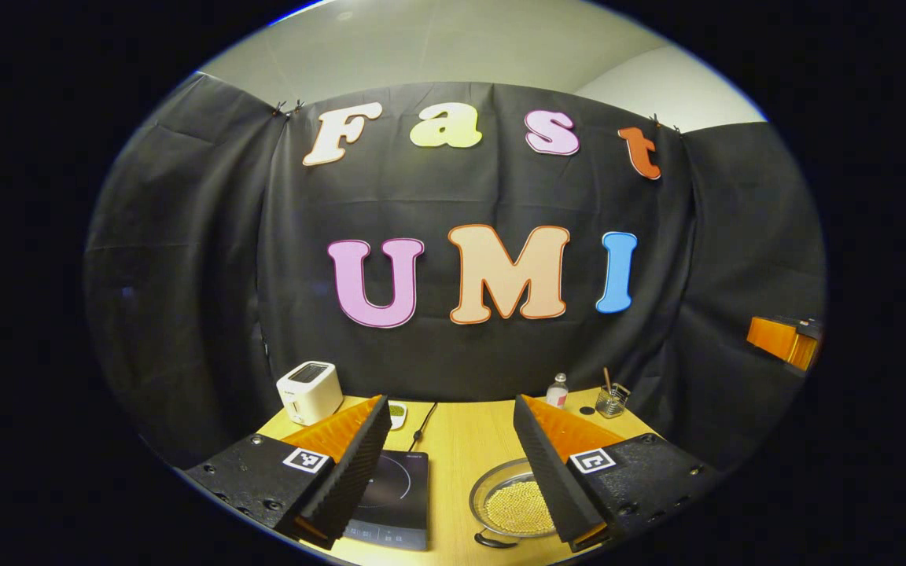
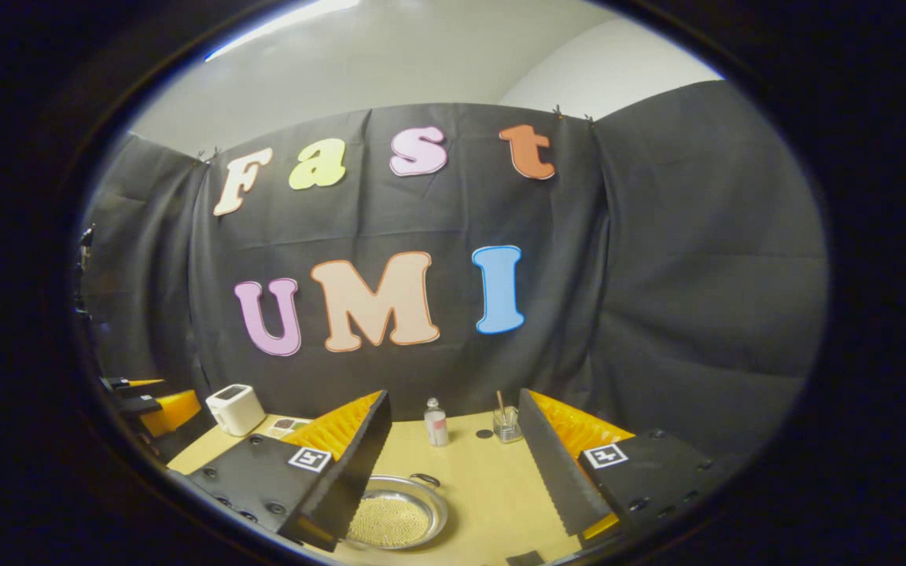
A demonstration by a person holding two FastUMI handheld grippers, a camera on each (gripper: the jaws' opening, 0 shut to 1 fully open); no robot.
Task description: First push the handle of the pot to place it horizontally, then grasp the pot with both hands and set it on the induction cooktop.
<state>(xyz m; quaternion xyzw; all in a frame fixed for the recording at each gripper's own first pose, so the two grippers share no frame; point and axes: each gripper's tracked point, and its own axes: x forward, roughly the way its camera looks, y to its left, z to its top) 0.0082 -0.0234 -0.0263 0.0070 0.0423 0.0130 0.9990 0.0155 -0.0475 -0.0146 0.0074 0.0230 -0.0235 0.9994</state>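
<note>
Now wooden table bearing everything. Induction cooktop lying left of pot, just beside, not touching. Pot sitting on table, off cooktop, filled with small yellow beads. Left gripper hovering above, jaws wide, holding nothing. Right gripper likewise wide, empty. Toaster standing back left.

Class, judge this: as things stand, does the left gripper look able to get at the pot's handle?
Probably yes. The left gripper is open above the table, and the handle lies bare beside the pot, with nothing between them.
</note>
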